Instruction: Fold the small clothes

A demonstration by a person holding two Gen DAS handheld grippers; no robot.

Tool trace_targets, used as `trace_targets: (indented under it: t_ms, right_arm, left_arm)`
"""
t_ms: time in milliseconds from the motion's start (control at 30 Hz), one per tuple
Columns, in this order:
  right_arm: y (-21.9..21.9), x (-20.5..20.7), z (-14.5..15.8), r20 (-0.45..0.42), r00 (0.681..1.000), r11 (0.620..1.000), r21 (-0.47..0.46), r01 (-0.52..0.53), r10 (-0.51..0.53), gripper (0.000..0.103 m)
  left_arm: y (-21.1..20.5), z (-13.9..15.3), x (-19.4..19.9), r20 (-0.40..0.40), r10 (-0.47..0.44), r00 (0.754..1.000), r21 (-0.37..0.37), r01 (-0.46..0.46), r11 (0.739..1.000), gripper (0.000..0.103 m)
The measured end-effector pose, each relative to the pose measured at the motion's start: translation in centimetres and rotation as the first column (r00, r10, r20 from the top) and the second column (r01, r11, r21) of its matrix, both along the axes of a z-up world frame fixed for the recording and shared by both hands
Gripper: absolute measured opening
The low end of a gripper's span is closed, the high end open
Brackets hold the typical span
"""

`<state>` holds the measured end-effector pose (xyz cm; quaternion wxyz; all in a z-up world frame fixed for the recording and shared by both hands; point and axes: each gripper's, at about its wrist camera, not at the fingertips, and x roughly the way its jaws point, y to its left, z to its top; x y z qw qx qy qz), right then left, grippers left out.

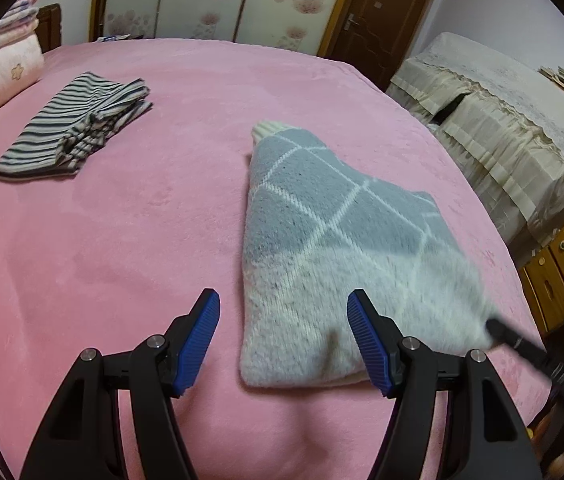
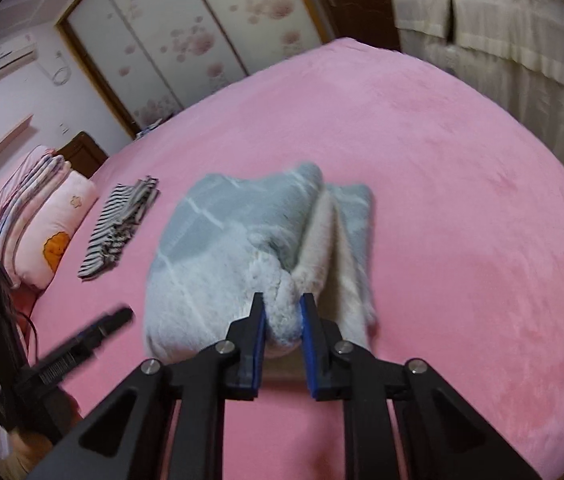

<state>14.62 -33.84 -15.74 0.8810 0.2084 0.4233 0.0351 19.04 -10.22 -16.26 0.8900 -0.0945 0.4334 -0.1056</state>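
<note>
Two tools work one grey checked garment (image 1: 341, 240) on the pink bed (image 1: 142, 220).

At far left lie stacked bedding (image 2: 30, 216) and a striped garment (image 1: 74, 128), already folded and well apart from the work. The left tool (image 1: 283, 340) hovers spread and empty by the grey garment's near edge; the right tool (image 2: 282, 324) pinches a bunched fluffy corner and lifts it. The thick pile could slip from that narrow pinch, or the half-made fold could drag askew, since nothing pins the other side. A covered cabinet (image 1: 501, 128) stands right, clear of the bed.
</note>
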Motion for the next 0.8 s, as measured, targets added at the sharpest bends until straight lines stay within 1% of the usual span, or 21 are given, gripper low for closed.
trace_targets:
  t_ms: [67,133,167,200,267,333,400,500,600,633,667,700,767,800]
  right_arm:
    - [-0.4,-0.9,-2.0,-0.025,0.999,0.999,-0.012,0.033,-0.033,0.015]
    - [-1.2,-1.4,-3.9,-0.036,0.997,0.998,0.006,0.066,-0.066,0.015]
    - [-1.5,-1.4,-4.8,-0.040,0.996,0.997,0.020,0.078,-0.077,0.015]
    - [-1.5,-1.3,-5.2,-0.040,0.996,0.996,0.026,0.085,-0.084,0.015]
    - [-1.5,-1.1,-6.0,-0.035,0.995,0.996,0.022,0.092,-0.091,0.015]
    - [-1.5,-1.2,-6.2,-0.035,0.995,0.995,0.033,0.099,-0.098,0.015]
    - [-1.3,-1.6,-5.7,-0.023,0.995,0.995,0.026,0.099,-0.099,0.015]
    - [-0.6,-1.8,-5.7,-0.032,0.997,0.997,-0.023,0.070,-0.071,0.015]
    - [0.1,-1.1,-4.3,-0.032,0.999,0.998,-0.050,0.033,-0.034,0.019]
    - [0.2,-1.0,-3.6,-0.027,0.999,0.998,-0.053,0.024,-0.025,0.022]
    - [0.3,-0.8,-2.4,-0.012,1.000,0.999,-0.048,0.010,-0.010,0.027]
    - [0.4,-0.6,-1.6,0.000,1.000,0.999,-0.044,-0.001,0.001,0.030]
    - [0.4,-0.3,0.3,0.047,0.999,0.999,-0.043,-0.003,0.005,0.042]
    - [0.4,0.1,1.3,0.072,0.997,0.999,-0.041,-0.004,0.007,0.045]
  left_arm:
    - [-0.8,-0.9,0.5,-0.023,-0.026,0.999,0.033,0.026,0.999,0.066]
    - [-1.7,-2.4,1.0,-0.060,-0.051,0.997,0.080,0.056,0.995,0.066]
    - [-2.0,-3.0,1.1,-0.069,-0.061,0.996,0.090,0.067,0.994,0.066]
    - [-2.3,-3.5,1.2,-0.073,-0.068,0.995,0.102,0.075,0.992,0.067]
    - [-2.5,-4.0,1.1,-0.057,-0.064,0.996,0.125,0.071,0.990,0.074]
    - [-2.4,-3.9,1.0,-0.051,-0.061,0.997,0.127,0.067,0.990,0.075]
    - [-2.3,-3.8,1.0,-0.046,-0.066,0.997,0.122,0.071,0.990,0.075]
    - [-2.3,-4.0,1.1,-0.045,-0.073,0.996,0.133,0.078,0.988,0.076]
    - [-2.4,-3.7,1.0,-0.033,-0.070,0.997,0.144,0.074,0.987,0.076]
    - [-2.4,-3.6,1.1,-0.032,-0.074,0.997,0.144,0.077,0.987,0.076]
    - [-2.6,-3.4,0.8,-0.032,-0.077,0.997,0.141,0.081,0.987,0.076]
    - [-2.5,-3.2,0.8,-0.031,-0.082,0.996,0.136,0.086,0.987,0.076]
    - [-2.6,-2.8,0.8,-0.031,-0.096,0.995,0.131,0.099,0.986,0.076]
    - [-2.6,-2.5,0.8,-0.030,-0.107,0.994,0.125,0.110,0.986,0.076]
